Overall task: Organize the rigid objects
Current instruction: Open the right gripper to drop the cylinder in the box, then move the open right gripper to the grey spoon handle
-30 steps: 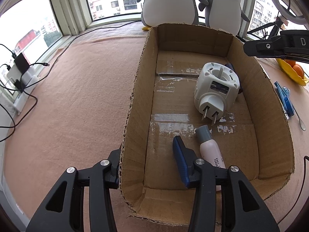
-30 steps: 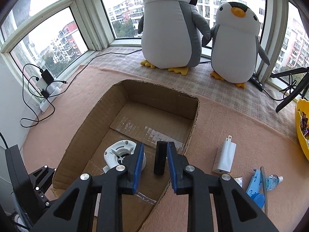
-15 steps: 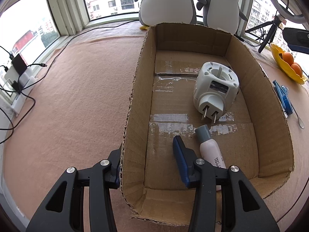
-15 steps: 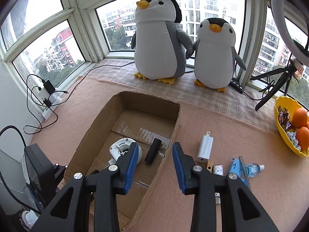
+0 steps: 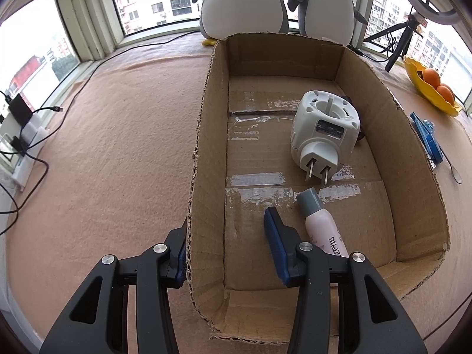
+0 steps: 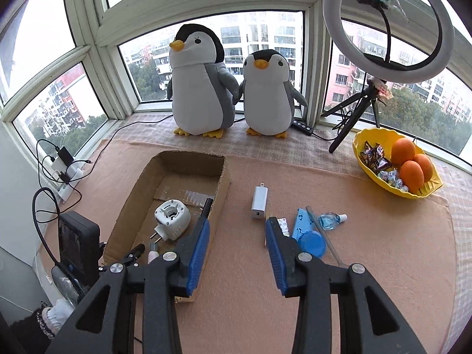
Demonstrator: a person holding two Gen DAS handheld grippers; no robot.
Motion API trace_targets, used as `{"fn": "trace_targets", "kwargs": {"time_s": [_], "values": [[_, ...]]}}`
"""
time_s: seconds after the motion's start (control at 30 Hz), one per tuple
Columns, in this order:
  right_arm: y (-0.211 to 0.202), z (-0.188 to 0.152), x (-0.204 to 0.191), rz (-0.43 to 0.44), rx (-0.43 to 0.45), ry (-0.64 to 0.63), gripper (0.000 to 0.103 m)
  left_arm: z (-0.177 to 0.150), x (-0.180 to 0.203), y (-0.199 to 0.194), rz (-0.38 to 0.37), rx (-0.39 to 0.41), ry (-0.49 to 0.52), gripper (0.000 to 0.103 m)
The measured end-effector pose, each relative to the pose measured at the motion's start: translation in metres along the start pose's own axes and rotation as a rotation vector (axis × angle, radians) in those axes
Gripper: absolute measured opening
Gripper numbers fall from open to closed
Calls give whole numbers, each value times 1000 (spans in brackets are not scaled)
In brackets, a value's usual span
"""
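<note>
Black cylinder [image 6: 207, 206] in box [image 6: 138, 190], beyond empty right gripper [image 6: 237, 253]

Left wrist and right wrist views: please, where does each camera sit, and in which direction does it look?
Left wrist view: sits on the left claw, looking down into the cardboard box at a white plug adapter and a bottle; only the claw shows, astride the box's left wall.
Right wrist view: sits on the right claw, higher, facing the plush penguins across the mat; its jaws have just been opening, nothing between them; a gloved hand shows bottom left.
Shared: box, adapter, penguins, yellow bowl.
</note>
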State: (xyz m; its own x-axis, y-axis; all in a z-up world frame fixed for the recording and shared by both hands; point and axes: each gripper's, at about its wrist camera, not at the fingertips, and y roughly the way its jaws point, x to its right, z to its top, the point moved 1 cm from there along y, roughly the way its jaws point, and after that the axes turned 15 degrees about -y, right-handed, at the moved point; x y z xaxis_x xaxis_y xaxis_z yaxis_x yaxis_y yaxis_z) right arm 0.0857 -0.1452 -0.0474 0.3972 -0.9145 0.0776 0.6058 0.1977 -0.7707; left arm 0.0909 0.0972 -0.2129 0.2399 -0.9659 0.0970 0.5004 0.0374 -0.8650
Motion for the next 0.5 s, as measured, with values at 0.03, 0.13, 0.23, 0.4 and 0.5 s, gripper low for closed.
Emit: {"fn": "trace_targets", "kwargs": {"time_s": [0.03,0.13,0.23,0.4,0.5], "values": [[-7,-4,5,-11,1,9,36,0,0,0,-1,0,3,45],[-23,-16,17,-40,2,19,37,0,0,0,-2,1,3,45],[-32,-30,31,-69,-11,17,38,0,0,0,-4,1,4,45],[-29,-60,64,-81,-53,30,40,0,-1,0,-5,3,-2,45],[-18,-77,83,-58,-79,35,40,0,-1,0,-4,5,-9,45]]}}
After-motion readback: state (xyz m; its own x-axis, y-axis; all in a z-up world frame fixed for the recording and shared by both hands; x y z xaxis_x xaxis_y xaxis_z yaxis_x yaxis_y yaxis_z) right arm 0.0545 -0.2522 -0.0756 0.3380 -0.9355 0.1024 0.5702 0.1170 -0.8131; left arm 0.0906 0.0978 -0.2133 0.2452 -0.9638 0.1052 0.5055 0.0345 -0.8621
